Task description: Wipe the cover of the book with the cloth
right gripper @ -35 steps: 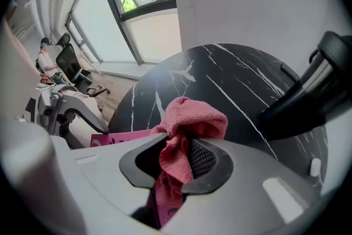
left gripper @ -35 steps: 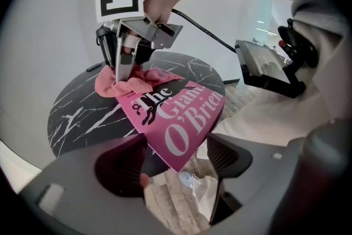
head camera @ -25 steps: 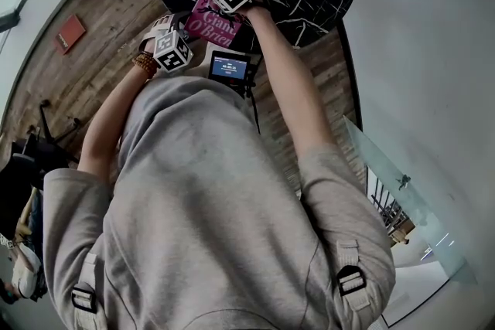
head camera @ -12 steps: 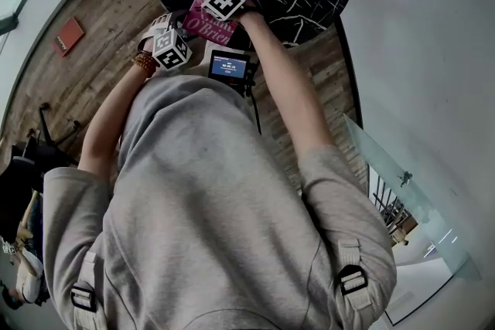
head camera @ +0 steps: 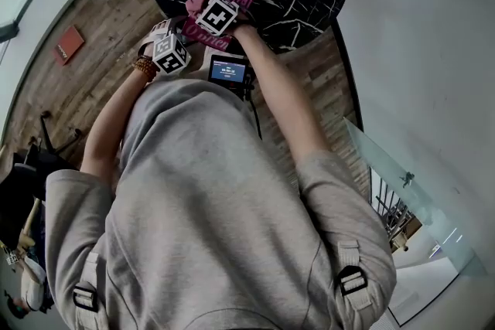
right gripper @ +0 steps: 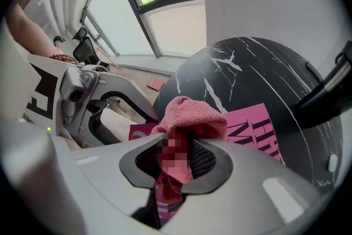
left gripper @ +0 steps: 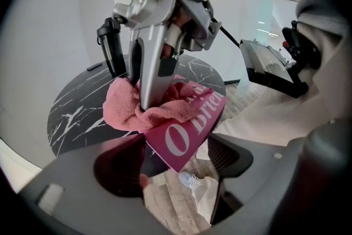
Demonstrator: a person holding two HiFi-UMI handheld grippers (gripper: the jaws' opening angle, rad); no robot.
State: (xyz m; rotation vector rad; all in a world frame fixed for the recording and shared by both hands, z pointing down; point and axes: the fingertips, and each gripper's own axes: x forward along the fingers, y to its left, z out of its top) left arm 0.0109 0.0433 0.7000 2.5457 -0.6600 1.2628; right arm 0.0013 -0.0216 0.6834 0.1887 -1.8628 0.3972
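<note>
Gripping cloth (right gripper: 192, 111) on book (right gripper: 256, 130), right tongs (right gripper: 175, 161) clamped.

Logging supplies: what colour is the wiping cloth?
Salmon pink; the cloth shows best in the left gripper view.

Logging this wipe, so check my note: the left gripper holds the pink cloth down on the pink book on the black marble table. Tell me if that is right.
Wrong gripper. The right gripper holds the pink cloth down on the pink book on the black marble table. The right gripper view shows the cloth pinched in its jaws.
</note>
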